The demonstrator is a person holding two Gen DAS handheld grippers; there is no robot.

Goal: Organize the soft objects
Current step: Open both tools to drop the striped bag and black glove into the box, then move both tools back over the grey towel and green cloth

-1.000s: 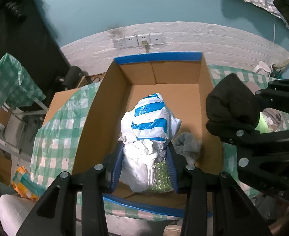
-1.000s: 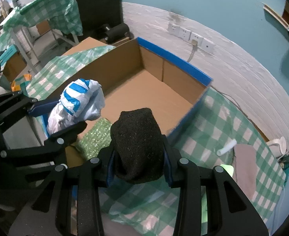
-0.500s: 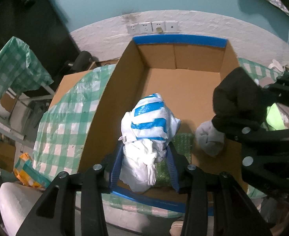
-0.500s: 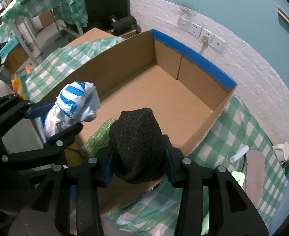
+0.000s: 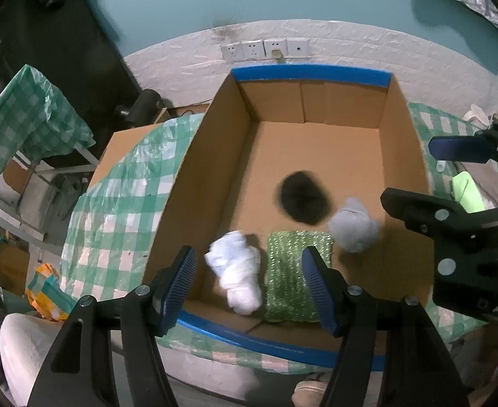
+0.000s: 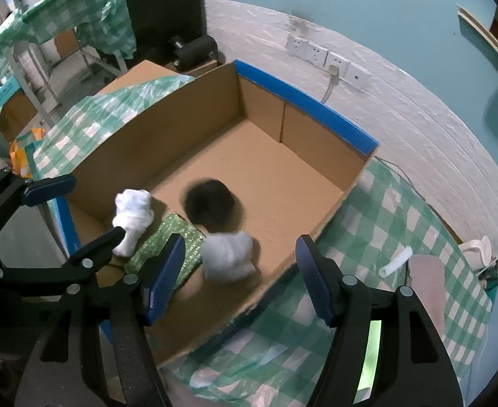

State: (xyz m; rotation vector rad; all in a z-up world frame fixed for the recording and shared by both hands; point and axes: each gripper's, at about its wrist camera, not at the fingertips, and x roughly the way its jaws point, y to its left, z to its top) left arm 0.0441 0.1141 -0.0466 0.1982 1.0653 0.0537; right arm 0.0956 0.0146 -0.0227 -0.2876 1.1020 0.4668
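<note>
Looking down along our left claw (image 5: 249, 285), we see its two blue-padded fingers spread wide with nothing between them; the white bundle (image 5: 237, 279) lies below the gap on the floor of the cardboard box (image 5: 187, 183), near the front left corner and apart from both pads. Our right claw (image 6: 240, 274) is likewise wide open and holds nothing, hanging over the box's front right edge, with the grey bundle (image 6: 228, 254) on the box floor below the gap between its fingers. The box, open at the top with blue tape along its front and back rims, holds four soft things: the white bundle at the front left, a green sparkly pad (image 5: 291, 276) just beside it to the right, the grey bundle at the pad's far right corner, and a black woolly lump (image 5: 303, 200), blurred, lying just beyond the pad toward the middle of the floor. The back half of the box floor is bare cardboard. Around the box lies a green-and-white checked cloth (image 6: 394, 230), and on it to the right sits a small white tube (image 6: 395, 262) beside a pinkish flat piece (image 6: 425, 281), well apart from the box
</note>
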